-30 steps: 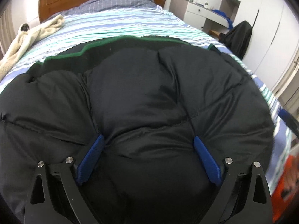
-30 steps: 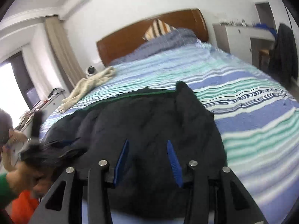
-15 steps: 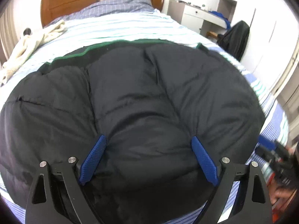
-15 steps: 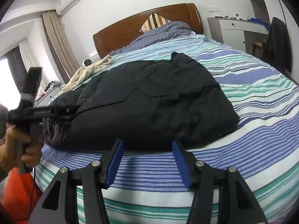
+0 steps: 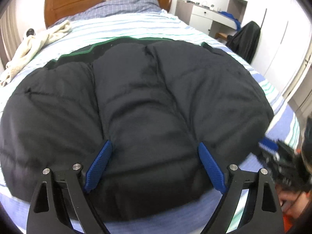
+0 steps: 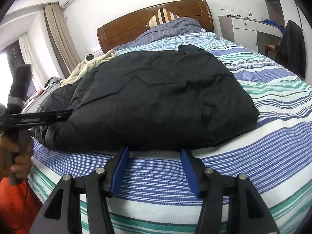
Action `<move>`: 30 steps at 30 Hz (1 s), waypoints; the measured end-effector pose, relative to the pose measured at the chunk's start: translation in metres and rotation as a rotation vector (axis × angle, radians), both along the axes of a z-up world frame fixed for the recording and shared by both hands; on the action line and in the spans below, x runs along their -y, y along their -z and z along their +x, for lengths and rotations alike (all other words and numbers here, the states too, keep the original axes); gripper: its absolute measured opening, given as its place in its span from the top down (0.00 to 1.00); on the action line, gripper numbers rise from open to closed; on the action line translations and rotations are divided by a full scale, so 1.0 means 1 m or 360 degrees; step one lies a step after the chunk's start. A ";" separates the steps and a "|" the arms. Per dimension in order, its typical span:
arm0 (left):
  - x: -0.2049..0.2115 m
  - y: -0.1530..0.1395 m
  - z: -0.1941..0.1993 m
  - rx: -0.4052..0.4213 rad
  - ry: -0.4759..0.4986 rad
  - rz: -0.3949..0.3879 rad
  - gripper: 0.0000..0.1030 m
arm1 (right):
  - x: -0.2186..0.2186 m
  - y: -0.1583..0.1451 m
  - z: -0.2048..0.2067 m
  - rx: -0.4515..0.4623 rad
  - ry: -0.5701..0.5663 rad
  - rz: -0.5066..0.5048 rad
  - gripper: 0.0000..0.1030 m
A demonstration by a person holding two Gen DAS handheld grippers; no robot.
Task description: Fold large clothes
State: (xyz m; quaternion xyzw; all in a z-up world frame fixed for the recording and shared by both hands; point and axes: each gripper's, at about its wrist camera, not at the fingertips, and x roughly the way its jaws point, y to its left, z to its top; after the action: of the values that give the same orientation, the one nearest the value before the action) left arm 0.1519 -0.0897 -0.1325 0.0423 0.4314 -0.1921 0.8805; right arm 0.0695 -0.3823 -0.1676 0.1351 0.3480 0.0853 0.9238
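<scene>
A puffy black jacket point(image 5: 146, 97) with a green-trimmed far hem lies folded on the striped bed point(image 5: 136, 25). My left gripper point(image 5: 156, 156) rests on the jacket's near part. Its blue pads point(image 5: 101, 159) stand wide and its jaws are closing, with a bulge of jacket between them. In the right wrist view the jacket point(image 6: 156, 97) lies just ahead, and one left gripper finger point(image 6: 48, 115) reaches its left edge. My right gripper point(image 6: 154, 156) is open over the striped sheet point(image 6: 156, 175), its tips at the jacket's near hem with nothing between them.
A cream towel point(image 5: 35, 42) lies at the bed's far left. Pillows point(image 6: 171, 25) lean on the wooden headboard point(image 6: 136, 25). A white dresser point(image 6: 247, 31) and a chair with dark clothing point(image 6: 292, 46) stand to the right. A hand point(image 6: 21, 161) grips the left handle.
The left view has pulled back, so the jacket's near edge and the sheet below it show. The right gripper has sunk from over the jacket to its near hem.
</scene>
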 end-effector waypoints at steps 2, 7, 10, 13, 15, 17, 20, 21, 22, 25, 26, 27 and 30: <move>0.001 0.007 -0.008 0.0026 -0.0013 0.0042 0.12 | 0.000 0.001 0.001 -0.0001 0.0005 0.0002 0.46; 0.006 0.026 -0.004 0.0058 -0.0026 0.0095 0.11 | -0.003 0.002 0.003 0.0000 0.0002 -0.0030 0.46; 0.005 0.024 -0.005 0.0051 -0.0019 0.0089 0.10 | -0.003 0.003 0.004 -0.0002 0.0001 -0.0024 0.46; 0.002 0.009 -0.018 0.0024 -0.0016 0.0095 0.13 | -0.002 0.002 0.002 -0.0004 0.0001 -0.0019 0.46; 0.002 0.005 -0.032 0.0027 0.0006 0.0086 0.13 | -0.001 0.001 0.000 -0.0002 0.0005 -0.0005 0.46; 0.006 0.019 -0.037 0.0019 0.0006 0.0188 0.11 | -0.001 0.001 -0.001 0.0002 0.0009 0.0005 0.46; 0.018 0.033 -0.043 0.0077 0.0004 0.0330 0.11 | -0.003 0.003 0.002 -0.0006 0.0005 -0.0016 0.46; 0.021 0.030 -0.045 0.0071 0.0008 0.0361 0.11 | -0.003 0.002 0.002 -0.0012 -0.0001 -0.0023 0.46; 0.021 0.026 -0.046 0.0039 0.0029 0.0354 0.11 | -0.002 0.000 0.002 -0.0023 -0.0016 -0.0025 0.46; 0.009 0.003 -0.053 -0.0056 0.0093 0.0196 0.12 | 0.017 -0.015 -0.006 -0.0027 0.0003 0.0089 0.46; 0.001 -0.009 -0.052 -0.0073 0.0089 0.0105 0.12 | 0.029 -0.023 -0.011 0.0003 0.0046 0.0156 0.46; -0.006 -0.018 -0.048 -0.0073 0.0068 0.0042 0.12 | 0.047 -0.031 -0.016 0.0049 0.0120 0.0247 0.44; -0.025 -0.051 -0.017 -0.0022 -0.0053 -0.0169 0.12 | 0.095 -0.039 -0.011 0.0103 0.0311 0.0407 0.25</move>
State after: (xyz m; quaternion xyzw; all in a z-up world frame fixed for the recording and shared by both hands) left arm 0.1346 -0.0646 -0.0815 -0.0128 0.4274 -0.2003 0.8815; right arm 0.0582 -0.4769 -0.1283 0.2819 0.2896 0.0429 0.9137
